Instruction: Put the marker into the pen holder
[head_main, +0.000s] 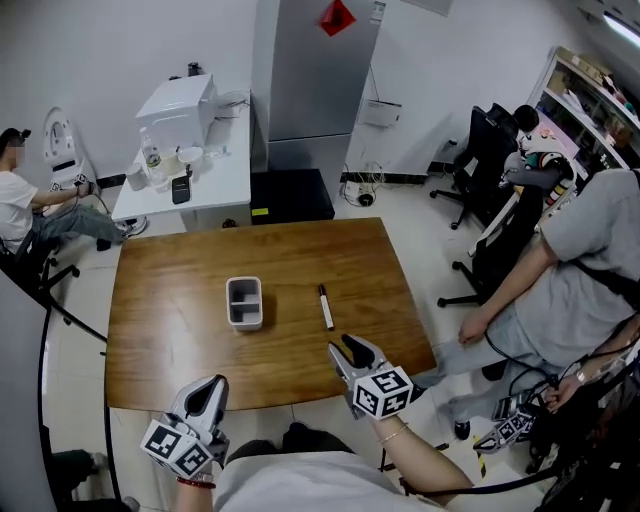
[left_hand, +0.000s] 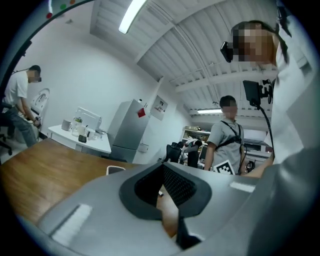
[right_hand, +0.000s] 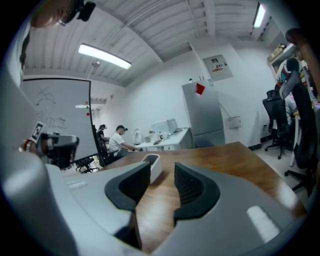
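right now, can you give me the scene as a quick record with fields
marker: lying flat on the wooden table, right of the pen holder, apart from it
pen holder: upright, nothing seen inside
left tongs: shut, empty, at the table's near edge
right tongs: open, empty, just short of the marker
task: marker not yet picked up

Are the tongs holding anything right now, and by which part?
Nothing is held. The left tongs and right tongs are both empty; the marker lies on the table.
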